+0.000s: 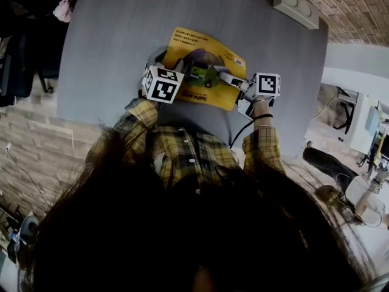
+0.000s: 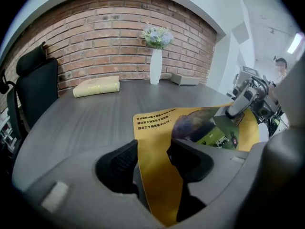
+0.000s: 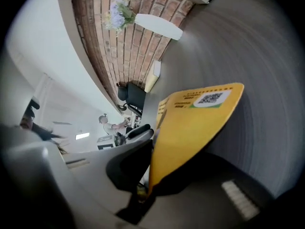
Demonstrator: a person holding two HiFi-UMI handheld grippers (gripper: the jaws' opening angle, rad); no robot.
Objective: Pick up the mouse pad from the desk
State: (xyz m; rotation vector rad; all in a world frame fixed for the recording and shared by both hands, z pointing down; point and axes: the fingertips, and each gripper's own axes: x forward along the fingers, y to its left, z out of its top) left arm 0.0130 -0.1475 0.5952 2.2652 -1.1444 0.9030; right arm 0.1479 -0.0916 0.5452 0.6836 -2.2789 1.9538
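The yellow mouse pad (image 1: 200,62) is off the grey desk (image 1: 109,41) on its near side, held between my two grippers. My right gripper (image 1: 223,76) is shut on the pad's right edge; in the right gripper view the pad (image 3: 200,118) rises edge-on out of the pinched jaws (image 3: 151,175). My left gripper (image 1: 177,70) is at the pad's left edge. In the left gripper view the pad (image 2: 157,175) runs through the gap between the jaws (image 2: 153,159), which stand apart and do not pinch it. The right gripper (image 2: 238,104) shows there too, on the pad's far side.
At the desk's far edge stand a white vase with flowers (image 2: 156,66), a pale yellow book (image 2: 96,86) and a grey box (image 2: 185,79). A black chair (image 2: 35,89) is at the left. A brick wall runs behind the desk.
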